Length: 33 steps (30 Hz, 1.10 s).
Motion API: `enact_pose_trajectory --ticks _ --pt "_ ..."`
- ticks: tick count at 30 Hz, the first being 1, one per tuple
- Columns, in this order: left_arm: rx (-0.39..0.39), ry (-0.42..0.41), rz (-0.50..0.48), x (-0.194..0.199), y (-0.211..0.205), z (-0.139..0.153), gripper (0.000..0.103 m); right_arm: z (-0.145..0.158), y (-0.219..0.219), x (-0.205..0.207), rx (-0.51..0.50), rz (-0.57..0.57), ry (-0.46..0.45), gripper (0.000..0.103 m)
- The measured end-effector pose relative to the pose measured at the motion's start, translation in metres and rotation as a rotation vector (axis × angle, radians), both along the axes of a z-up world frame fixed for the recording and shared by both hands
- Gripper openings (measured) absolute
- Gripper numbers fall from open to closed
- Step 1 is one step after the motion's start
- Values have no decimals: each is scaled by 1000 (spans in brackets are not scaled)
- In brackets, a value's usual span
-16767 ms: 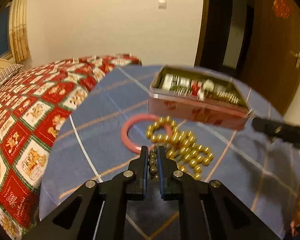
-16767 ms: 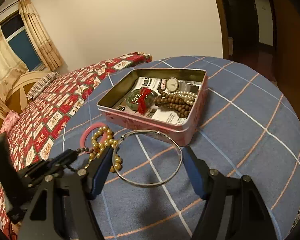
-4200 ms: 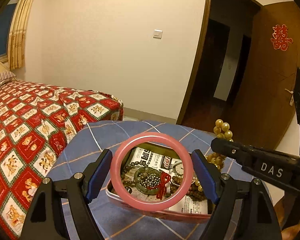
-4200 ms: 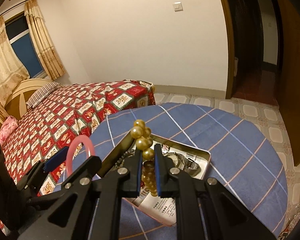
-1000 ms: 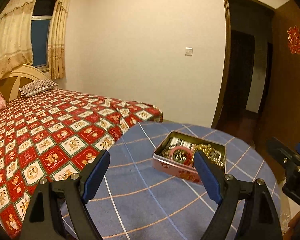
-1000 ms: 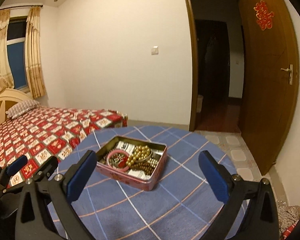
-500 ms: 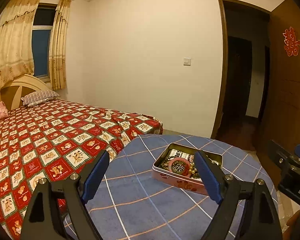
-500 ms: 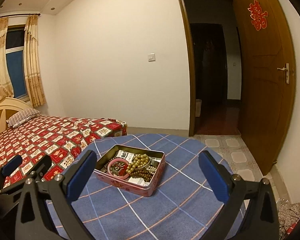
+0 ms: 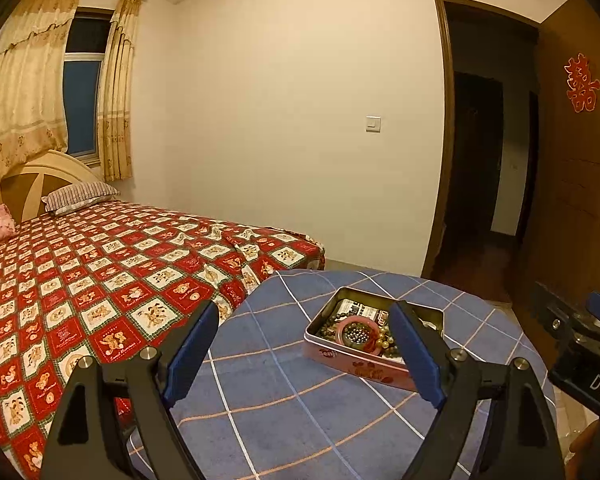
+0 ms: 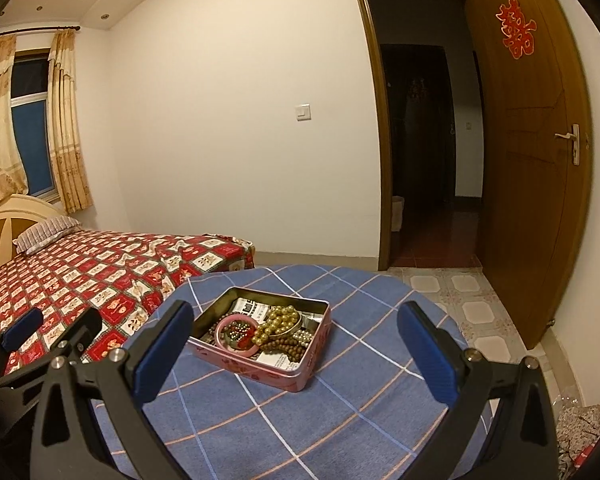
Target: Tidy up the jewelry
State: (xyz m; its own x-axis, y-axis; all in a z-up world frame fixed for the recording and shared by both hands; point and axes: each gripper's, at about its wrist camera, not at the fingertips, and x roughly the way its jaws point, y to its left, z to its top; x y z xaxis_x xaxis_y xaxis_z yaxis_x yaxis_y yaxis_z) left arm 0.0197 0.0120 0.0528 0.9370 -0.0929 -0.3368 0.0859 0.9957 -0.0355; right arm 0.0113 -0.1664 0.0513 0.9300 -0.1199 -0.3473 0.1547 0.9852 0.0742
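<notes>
A pink tin box [image 9: 360, 366] [image 10: 260, 372] stands on the round table with the blue checked cloth [image 9: 268, 396] [image 10: 360, 400]. In it lie a pink bangle [image 9: 342, 330] [image 10: 224, 330], gold beads [image 10: 278, 322], brown wooden beads [image 10: 284, 348] and other jewelry. My left gripper [image 9: 304, 354] is open and empty, held back from and above the box. My right gripper [image 10: 294, 356] is open and empty, also well above and short of the box. The right gripper shows at the right edge of the left wrist view [image 9: 580, 332]; the left one shows at the left of the right wrist view [image 10: 48, 332].
A bed with a red patterned cover [image 9: 100, 280] [image 10: 100, 268] stands left of the table. A doorway [image 10: 424, 140] and an open wooden door [image 10: 536, 180] are at the right. A tiled floor [image 10: 468, 300] lies beyond the table.
Both grippers have pulled back and risen from the box, which looks smaller now. Earlier they held the pink bangle and gold beads, which now lie in the tin.
</notes>
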Motion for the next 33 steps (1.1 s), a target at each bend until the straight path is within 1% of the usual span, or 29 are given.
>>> enact_pose_trajectory --ticks 22,33 --pt "3 -13 14 -3 0 1 87 -1 3 -1 -2 1 6 103" --pt "19 -12 19 -2 -2 0 87 -2 3 -1 3 3 10 103"
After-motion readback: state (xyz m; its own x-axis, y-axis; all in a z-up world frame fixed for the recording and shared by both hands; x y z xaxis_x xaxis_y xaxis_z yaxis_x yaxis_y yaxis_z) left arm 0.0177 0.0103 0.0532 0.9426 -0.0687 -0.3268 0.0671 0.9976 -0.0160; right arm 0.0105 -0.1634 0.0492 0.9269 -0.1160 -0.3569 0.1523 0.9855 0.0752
